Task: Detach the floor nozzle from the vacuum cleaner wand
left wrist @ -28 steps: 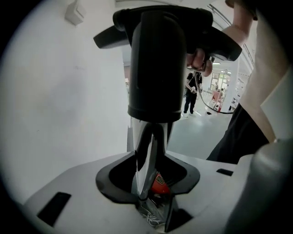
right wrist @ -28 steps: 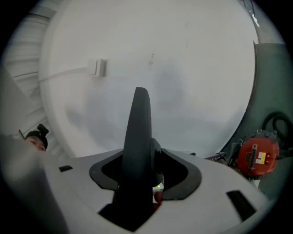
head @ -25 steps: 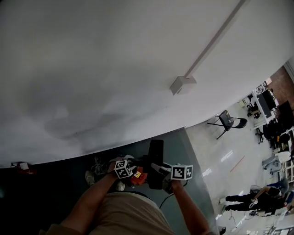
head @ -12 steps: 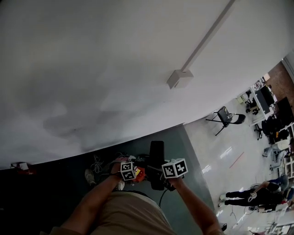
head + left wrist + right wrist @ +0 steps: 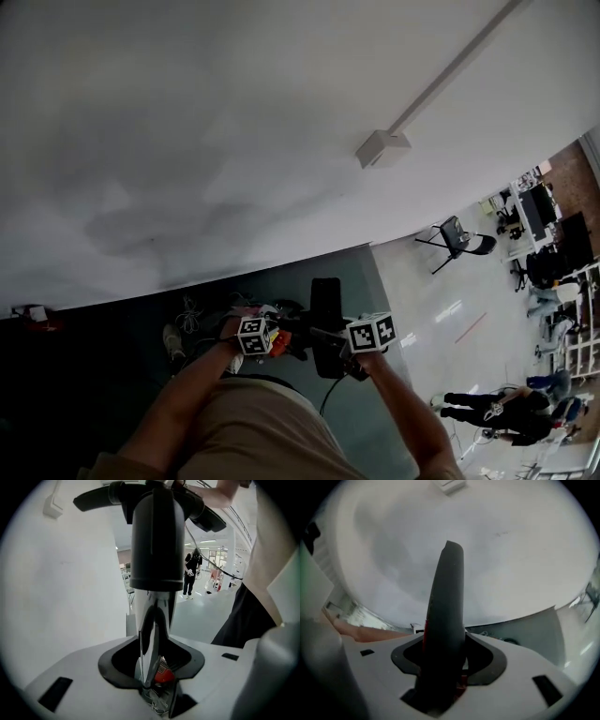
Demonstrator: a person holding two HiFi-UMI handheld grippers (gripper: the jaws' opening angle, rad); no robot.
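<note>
With the left hand-held gripper point(image 5: 154, 691) clamped on the shiny wand point(image 5: 157, 616) and the right hand-held gripper point(image 5: 440, 691) just closing its jaws on the black nozzle point(image 5: 446, 602), best pull them straight apart.

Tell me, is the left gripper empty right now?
No, the left gripper has the shiny vacuum wand gripped between its jaws.
</note>
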